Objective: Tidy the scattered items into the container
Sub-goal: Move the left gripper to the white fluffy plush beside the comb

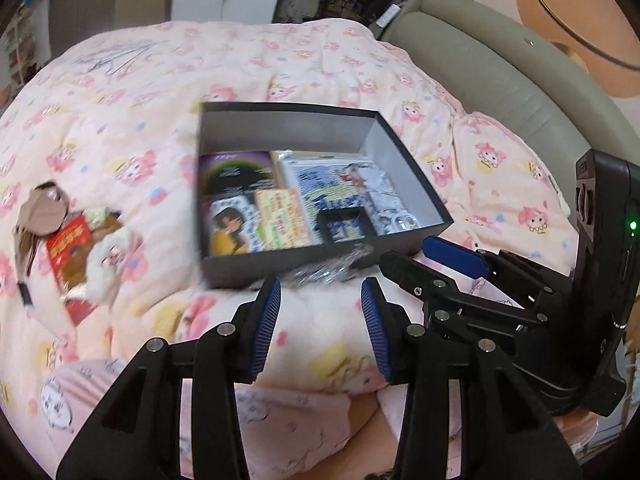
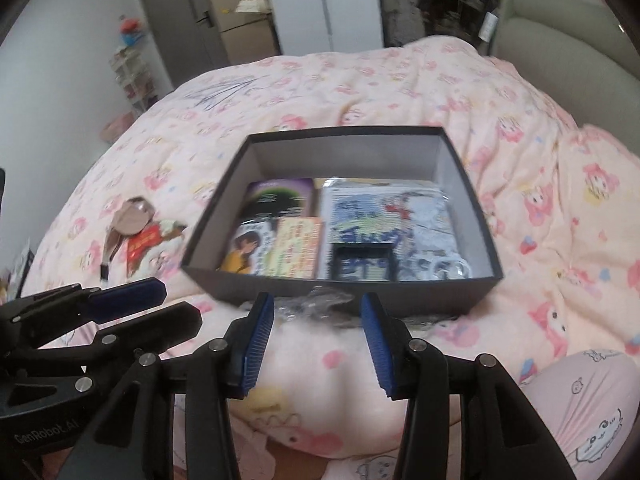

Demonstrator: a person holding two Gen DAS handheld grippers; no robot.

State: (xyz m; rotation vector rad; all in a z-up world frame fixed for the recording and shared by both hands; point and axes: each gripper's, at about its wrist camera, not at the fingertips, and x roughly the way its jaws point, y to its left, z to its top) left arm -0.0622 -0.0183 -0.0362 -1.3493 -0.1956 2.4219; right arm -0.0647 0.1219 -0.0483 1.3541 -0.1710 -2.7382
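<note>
A dark grey open box [image 1: 224, 268] [image 2: 486, 216] sits on the pink quilt and holds several cards, packets and a small black frame [image 1: 343, 226] [image 2: 362, 261]. A crumpled clear plastic wrapper [image 1: 328, 270] [image 2: 316, 304] lies against the box's near wall. To the left lies a pile of scattered items: a red packet [image 1: 66, 240] [image 2: 144, 242], a beige plush [image 1: 44, 204] [image 2: 134, 216] and a white fluffy item [image 1: 108, 256]. My left gripper [image 1: 320, 292] is open and empty just short of the wrapper. My right gripper [image 2: 318, 308] is open and empty beside it, also near the wrapper.
The bed's pink patterned quilt [image 1: 120, 100] [image 2: 360, 80] fills both views. A grey padded headboard [image 1: 500, 80] [image 2: 560, 32] runs along the right. A knee in pink pyjamas [image 2: 592, 408] is at the lower right. A grey door [image 2: 176, 20] and shelves stand behind.
</note>
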